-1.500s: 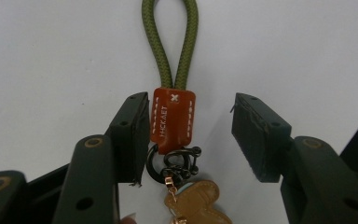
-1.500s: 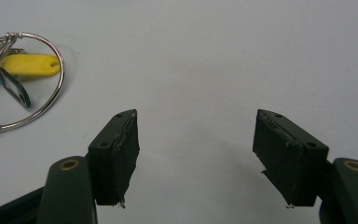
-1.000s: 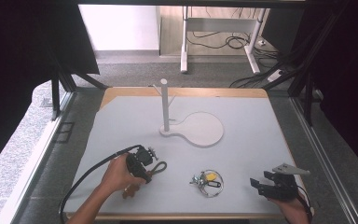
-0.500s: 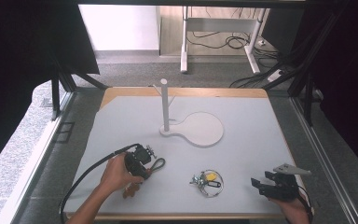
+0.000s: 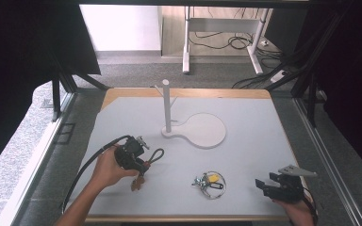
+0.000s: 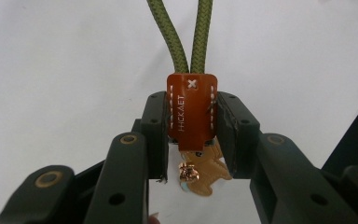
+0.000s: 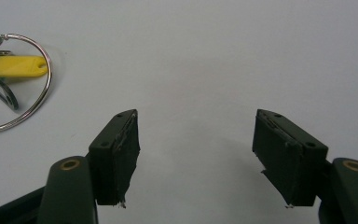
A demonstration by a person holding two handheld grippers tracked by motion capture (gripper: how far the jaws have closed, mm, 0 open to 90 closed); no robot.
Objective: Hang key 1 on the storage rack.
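Tightly, the left gripper's (image 6: 191, 135) jaws pinched an orange tag (image 6: 192, 109), their pads pressed against both of its stitched sides. A green cord (image 6: 186, 32) ran as a doubled loop out of the tag's top, and a small copper charm (image 6: 200, 175) hung below it (partly hidden by the jaws). From above, that gripper (image 5: 139, 162) sat at the mat's (image 5: 254, 127) front left, the cord loop (image 5: 156, 154) jutting toward a white stand (image 5: 167, 108). The right gripper (image 7: 196, 154) held nothing, its jaws spread wide over bare mat at the front right, with a key ring (image 7: 14, 79) and yellow fob (image 7: 16, 66) near it.
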